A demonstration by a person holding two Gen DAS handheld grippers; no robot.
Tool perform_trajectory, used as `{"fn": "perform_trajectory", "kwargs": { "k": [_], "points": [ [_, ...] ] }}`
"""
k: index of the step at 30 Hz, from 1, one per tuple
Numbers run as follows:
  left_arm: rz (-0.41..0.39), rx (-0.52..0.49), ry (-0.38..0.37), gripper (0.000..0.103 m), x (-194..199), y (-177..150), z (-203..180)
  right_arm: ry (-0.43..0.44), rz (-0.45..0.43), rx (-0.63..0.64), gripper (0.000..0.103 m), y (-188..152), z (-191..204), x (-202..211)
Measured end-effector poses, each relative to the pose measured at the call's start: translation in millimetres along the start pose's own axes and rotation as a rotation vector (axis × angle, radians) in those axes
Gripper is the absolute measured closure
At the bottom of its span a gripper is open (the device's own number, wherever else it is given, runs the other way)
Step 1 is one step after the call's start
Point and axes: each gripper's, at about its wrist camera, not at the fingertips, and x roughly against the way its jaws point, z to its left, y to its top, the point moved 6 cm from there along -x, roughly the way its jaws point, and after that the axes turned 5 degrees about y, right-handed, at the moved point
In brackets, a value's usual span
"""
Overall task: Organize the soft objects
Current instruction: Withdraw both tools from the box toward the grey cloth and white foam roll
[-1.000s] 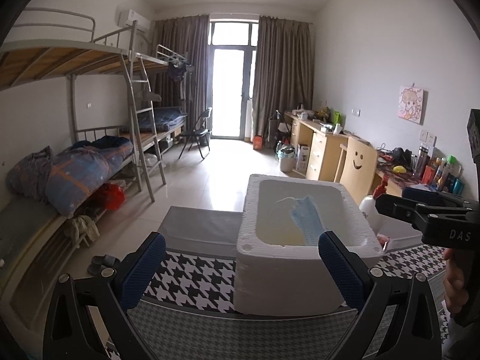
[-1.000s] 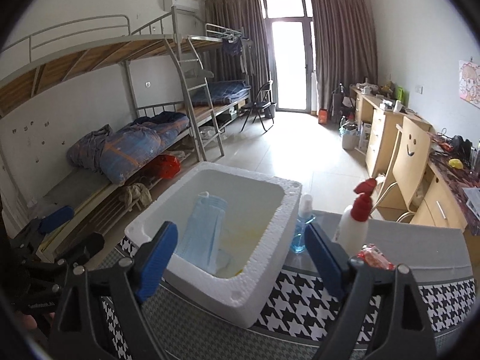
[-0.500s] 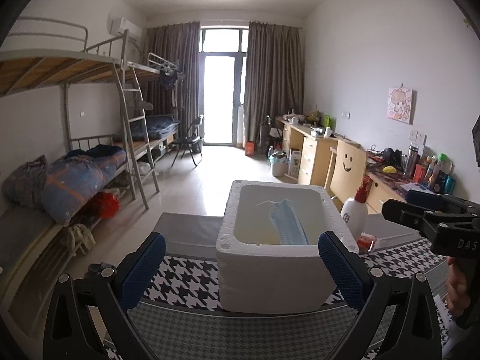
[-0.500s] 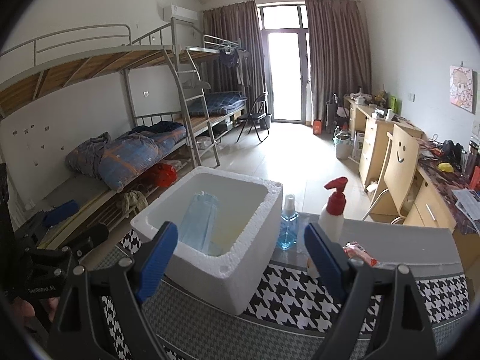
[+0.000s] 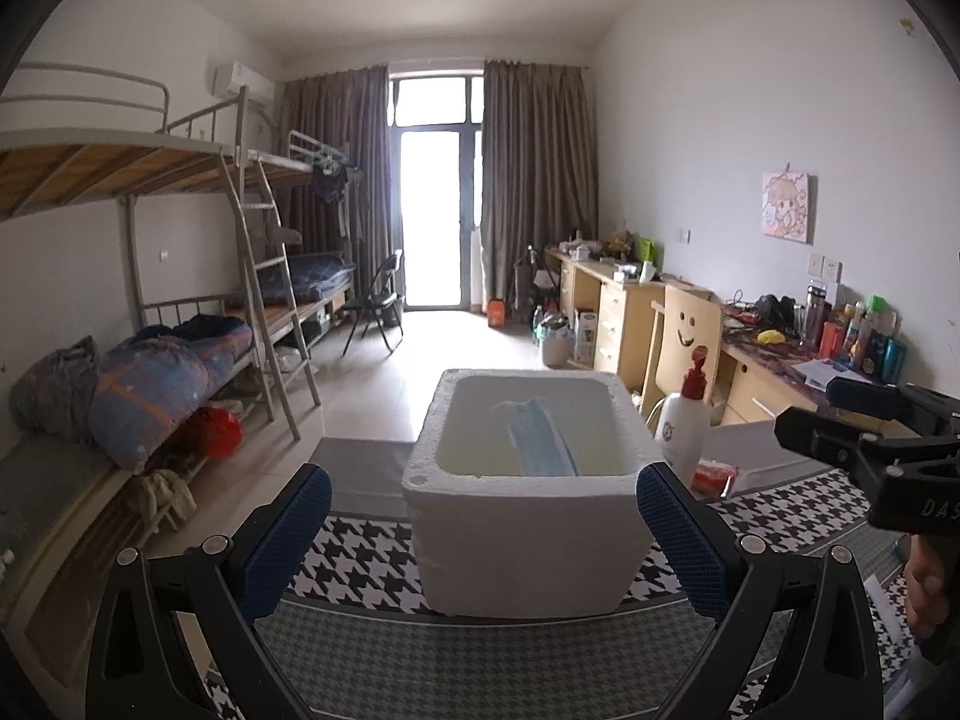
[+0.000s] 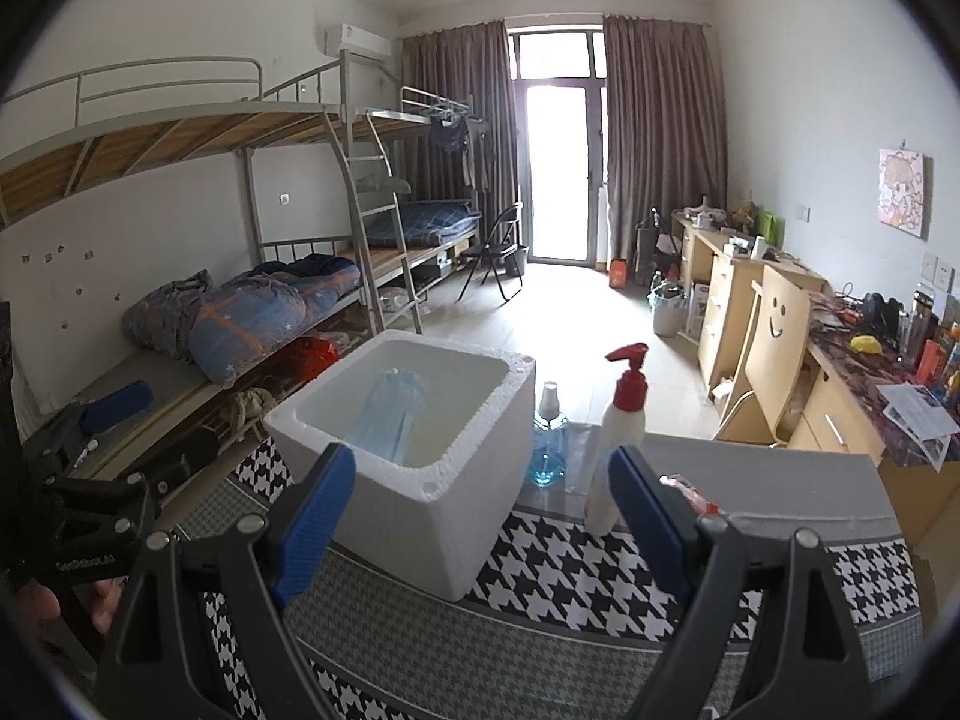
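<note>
- left tongs (image 5: pixel 483 531): jaws spread wide, nothing between them, held above the tabletop (image 5: pixel 480 660) w/ the foam box (image 5: pixel 522 534) straight ahead, centred between the blue pads.
- right tongs (image 6: pixel 483 519): also wide open and empty; box sits ahead and slightly left of them, its near corner between the pads.
- task's thing = blue face mask (image 6: pixel 390 420), lying inside the box, draped from the far-left inner wall down toward the floor of the box. in left view the mask (image 5: pixel 540 438) is ahead, a bit right of centre.
- handling, my guess: v. light, limp pleated fabric, no stiffness; will fold and dangle when lifted. not fragile, not slippery. ear loops may snag on the rough foam rim.
- where to grip: pinch the bunched upper part near the wall, across the pleats, not a single thin edge; a light squeeze should do.
- box itself prob. light foam, could shift if tongs knock the wall, so go in from above.
- just right of the box: white pump bottle (image 6: pixel 618 432), blue spray bottle (image 6: pixel 549 444), small red packet (image 5: pixel 714 474); keep clear on approach.
</note>
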Motion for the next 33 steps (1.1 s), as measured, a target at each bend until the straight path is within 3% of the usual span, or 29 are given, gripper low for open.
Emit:
{"fn": "perform_trajectory", "kwargs": {
  "k": [5,10,33],
  "points": [
    [-0.011,-0.006,-0.039,0.001,8.7,-1.7,-11.5,-0.018,-0.009,-0.001,0.014,-8.5,-2.2,8.7],
    [-0.016,-0.041,-0.034,0.001,14.5,-5.4,-21.8,-0.04,-0.028,-0.008,0.014,-12.8,-6.0,19.6],
    [-0.029,-0.015,-0.075,0.001,39.6,-22.7,-42.4,-0.048,-0.052,-0.032,0.014,-40.8,-15.8,52.1]
  ]
}}
